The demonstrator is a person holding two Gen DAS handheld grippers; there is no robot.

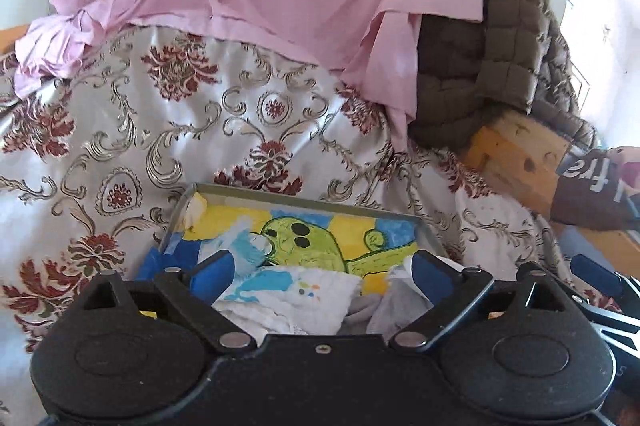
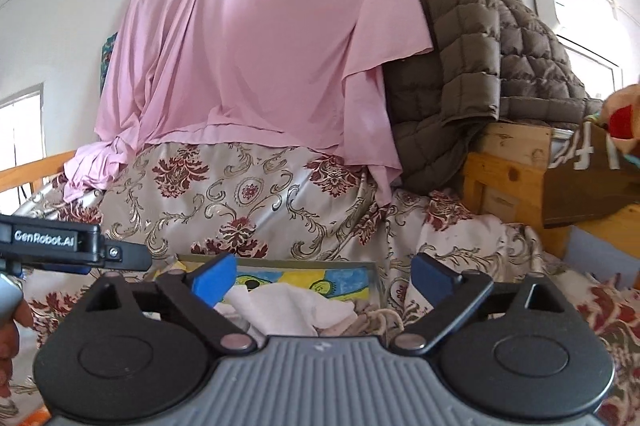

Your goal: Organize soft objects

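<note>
A grey-rimmed box (image 1: pixel 304 201) with a painted green creature on yellow and blue inside lies on the floral bedspread (image 1: pixel 168 130). White cloths (image 1: pixel 296 300) are piled in its near end. My left gripper (image 1: pixel 322 276) is open just above them, its blue pads wide apart and touching nothing. In the right wrist view the same box (image 2: pixel 280 261) and white cloths (image 2: pixel 288 306) sit below my right gripper (image 2: pixel 322 280), which is open with nothing between its pads. The left gripper's black body (image 2: pixel 76 246) shows at the left edge.
A pink sheet (image 2: pixel 260 38) hangs behind the bed. A brown quilted jacket (image 2: pixel 480 58) lies over a wooden crate (image 2: pixel 504 178). A brown lettered box (image 2: pixel 588 178) with a plush toy (image 2: pixel 622 118) stands at the right.
</note>
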